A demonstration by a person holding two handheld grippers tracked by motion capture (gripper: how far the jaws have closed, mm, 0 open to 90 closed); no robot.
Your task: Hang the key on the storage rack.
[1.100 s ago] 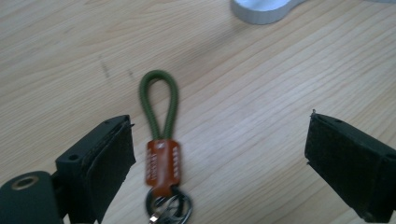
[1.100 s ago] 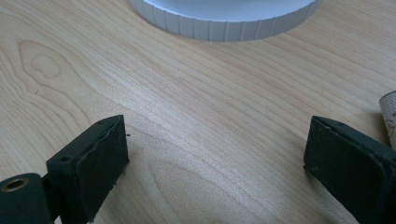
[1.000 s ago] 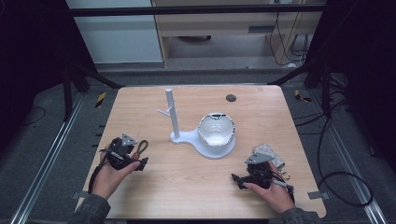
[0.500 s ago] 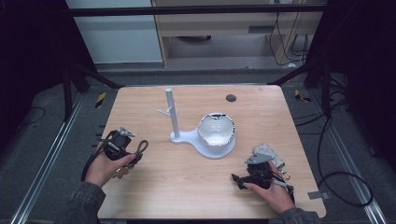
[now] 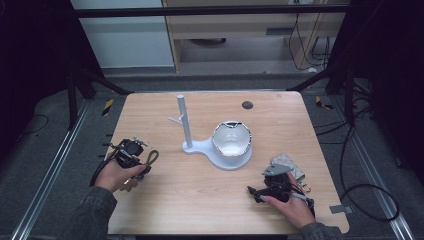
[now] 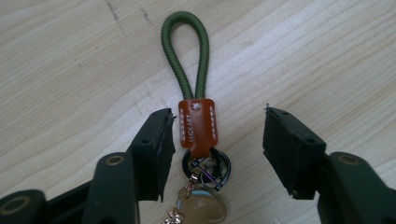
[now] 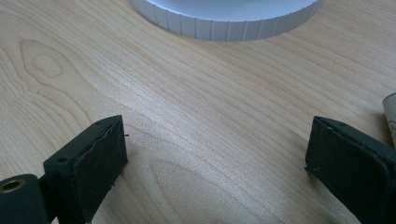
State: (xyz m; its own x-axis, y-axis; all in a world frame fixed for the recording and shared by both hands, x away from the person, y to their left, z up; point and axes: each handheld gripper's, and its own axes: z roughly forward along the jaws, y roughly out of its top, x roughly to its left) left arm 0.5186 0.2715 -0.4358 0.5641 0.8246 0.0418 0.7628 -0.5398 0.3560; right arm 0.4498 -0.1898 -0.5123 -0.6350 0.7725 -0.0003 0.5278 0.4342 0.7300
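Here the left gripper (image 6: 217, 154) is spread wide over the wooden table (image 5: 210, 200) near its left edge, its jaws flanking a keychain (image 6: 198, 130) that lies flat between them; the left jaw sits just beside the orange leather tab (image 6: 199, 126), the right jaw stands well apart, and neither pinches it. The keychain has a green cord loop (image 6: 185, 51) pointing away from the gripper, a dark ring and a tan charm below the tab. The right gripper (image 7: 215, 163) is likewise spread, holding nothing, near the white stand base (image 7: 224, 18).
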